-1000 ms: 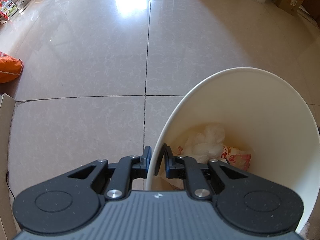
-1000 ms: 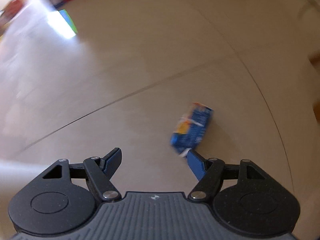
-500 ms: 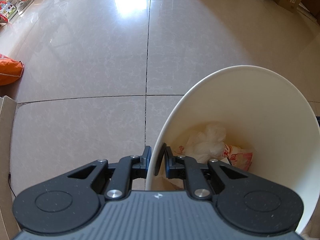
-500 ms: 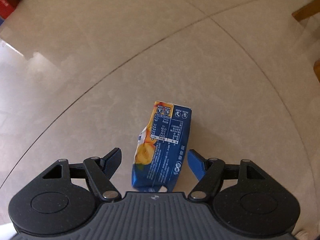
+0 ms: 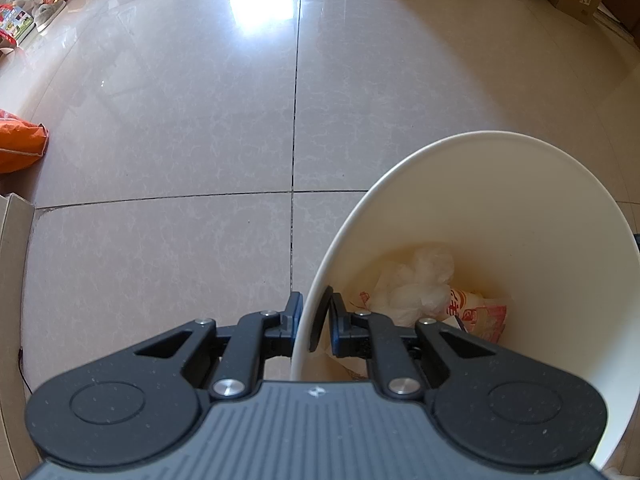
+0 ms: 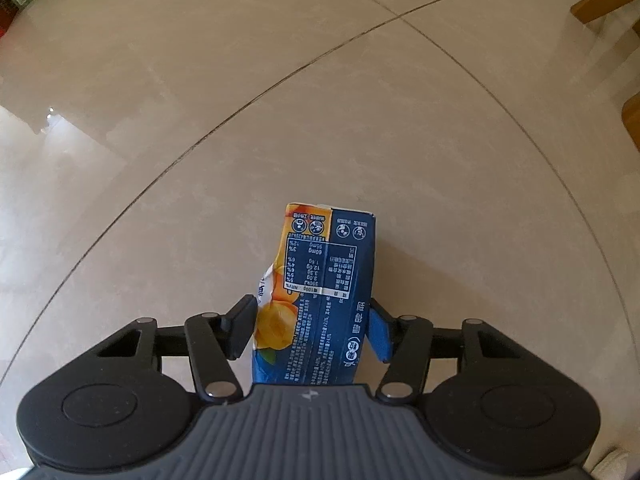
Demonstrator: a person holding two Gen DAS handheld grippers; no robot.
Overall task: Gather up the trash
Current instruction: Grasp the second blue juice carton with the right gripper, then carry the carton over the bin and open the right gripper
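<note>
- Step: pick-up. Right gripper [image 6: 314, 330] straddles the juice carton [image 6: 320, 296] on the tiled floor [image 6: 360, 120]; both pads sit at its sides, looks clamped or just closing.
- Left gripper [image 5: 314, 320] is clamped on the near rim of the white bin [image 5: 520, 208], one finger inside, one outside.
- Next, my read: confirm grip, lift, carry over the bin, release.
- Carton: blue and orange, lying lengthwise between the fingers, far end sticking out past the tips, slightly dented.
- Bin holds crumpled white plastic [image 5: 416, 284] and a wrapper.
</note>
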